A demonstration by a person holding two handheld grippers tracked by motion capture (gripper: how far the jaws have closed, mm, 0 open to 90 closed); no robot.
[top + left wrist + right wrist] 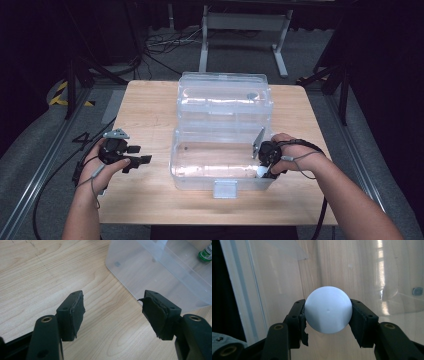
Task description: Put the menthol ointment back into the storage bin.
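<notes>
Looking from the widest thing inward, we see a dim room with black curtains, a grey floor (45,145) carrying loose cables (160,47) and yellow-and-black tape (60,95), and a white metal stand (245,30) behind the work; in the middle sits our surface (150,115), a pale wooden top with plain grain, bare apart from one large item; that item is the clear plastic box (222,165), its hinged lid (225,97) thrown back and standing open toward the far edge, a latch tab at the near wall; a small green-capped bottle (206,252) shows beyond the box wall in the left gripper view.

We judge the step in hand to be placing a ball into the box; our right claw (328,315) reaches over the box's right end with its pads pressed on either side of the white ball (328,312), which hangs inside the box just above the bottom, near the right wall; our left claw (112,312) rests just left of the box with its jaws spread wide and nothing between them.

The next move, as we read it, calls for lowering the ball until it meets the bottom, then spreading the right jaws gently so it does not roll; after that the lid wants closing, likely with the idle left claw helping.
</notes>
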